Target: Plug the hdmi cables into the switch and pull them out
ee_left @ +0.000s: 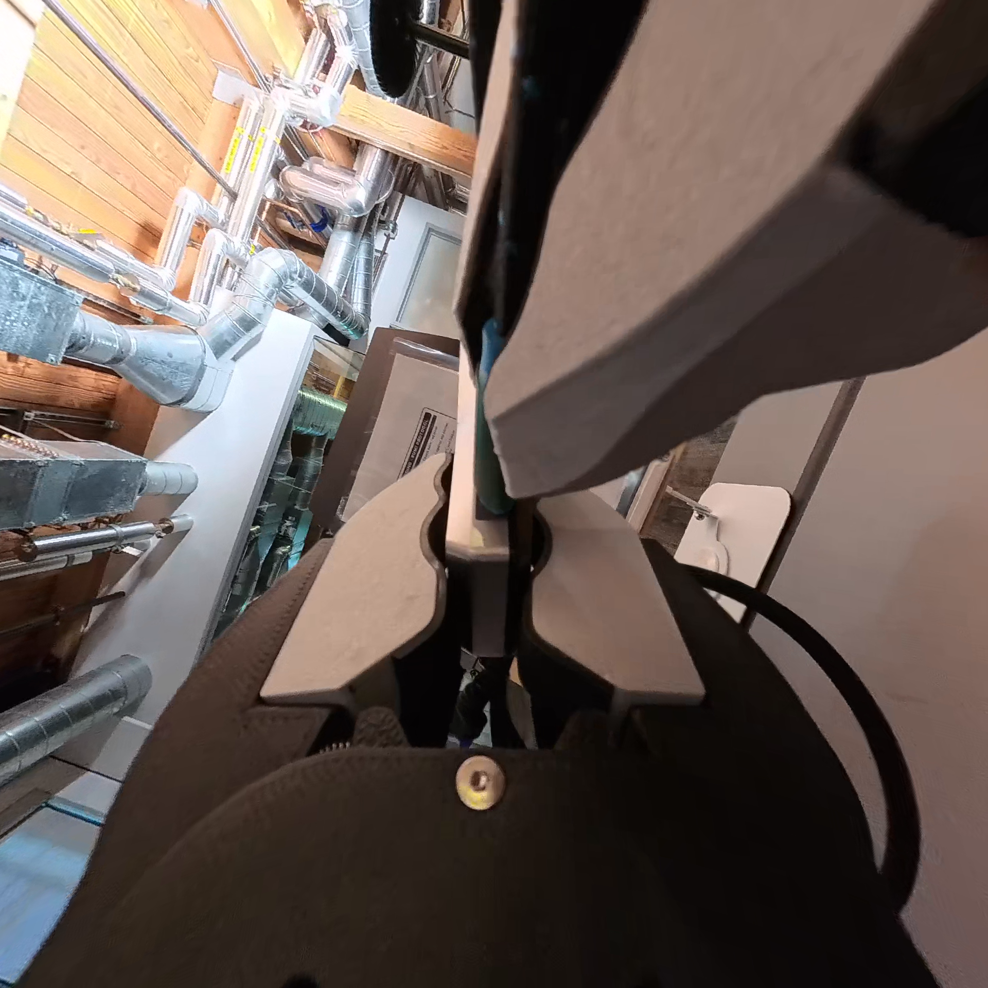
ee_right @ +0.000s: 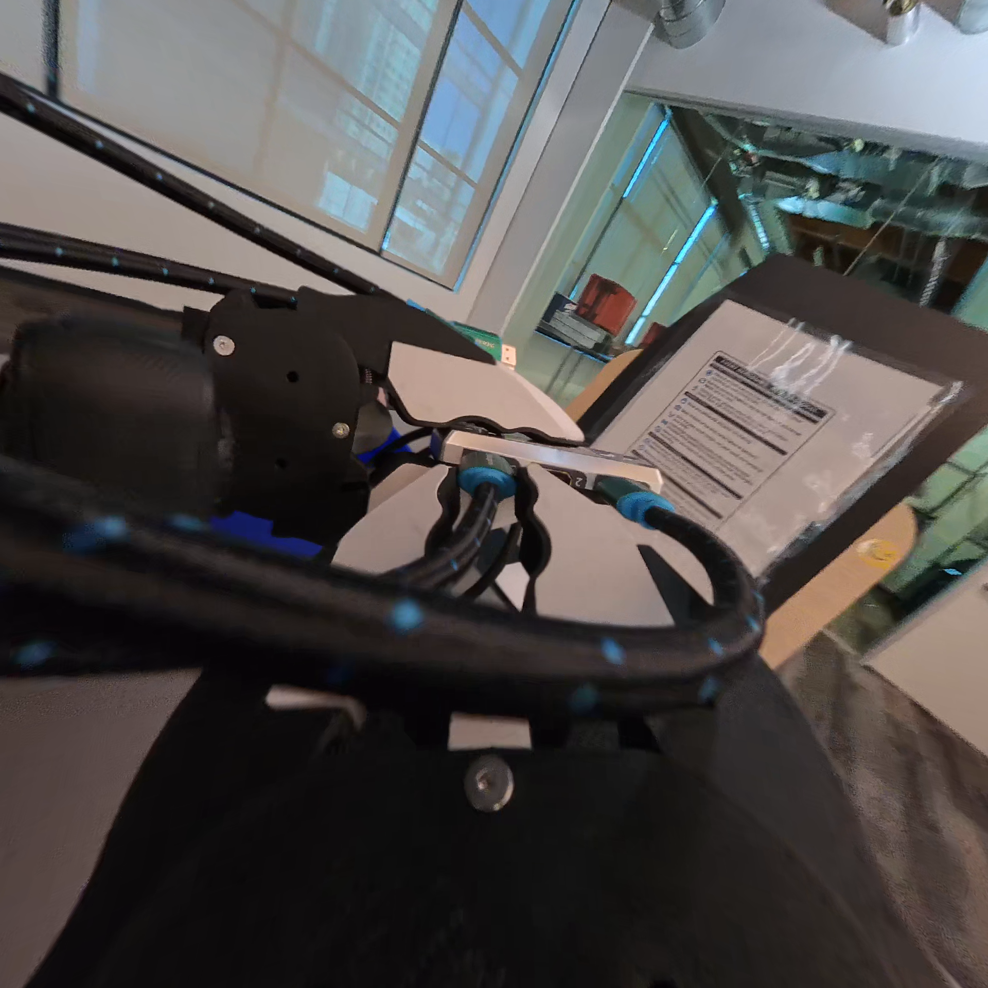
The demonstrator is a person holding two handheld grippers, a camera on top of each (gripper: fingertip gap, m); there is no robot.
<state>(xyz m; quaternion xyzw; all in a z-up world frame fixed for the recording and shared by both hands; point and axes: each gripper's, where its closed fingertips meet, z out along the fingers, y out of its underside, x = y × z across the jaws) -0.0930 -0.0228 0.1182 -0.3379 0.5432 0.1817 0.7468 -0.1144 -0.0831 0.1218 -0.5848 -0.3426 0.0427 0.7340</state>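
switch: the silver switch (ee_right: pixel 556 461) is being held up in the air, its long axis running across the right wrist view, ports facing the right gripper (ee_right: pixel 484 526)
left fingers: the left gripper (ee_left: pixel 484 540) is clenching the switch's end edge-on; seen from the side in the right view
right fingers: closing around the left-hand plug (ee_right: pixel 484 473) and its braided cable (ee_right: pixel 470 540); whether they are pinching, I cannot tell
second plug: seated (ee_right: pixel 623 494) at the switch's far end; cable looping back
coming move: judged a pull along the plug's axis, toward the right gripper, square to the switch's length

Support surface hardly visible — only dark grey textured patch (ee_right: pixel 887 791) at lower right of right wrist view; black-framed sign stand (ee_right: pixel 759 427) appeared to stand there — contact unclear.
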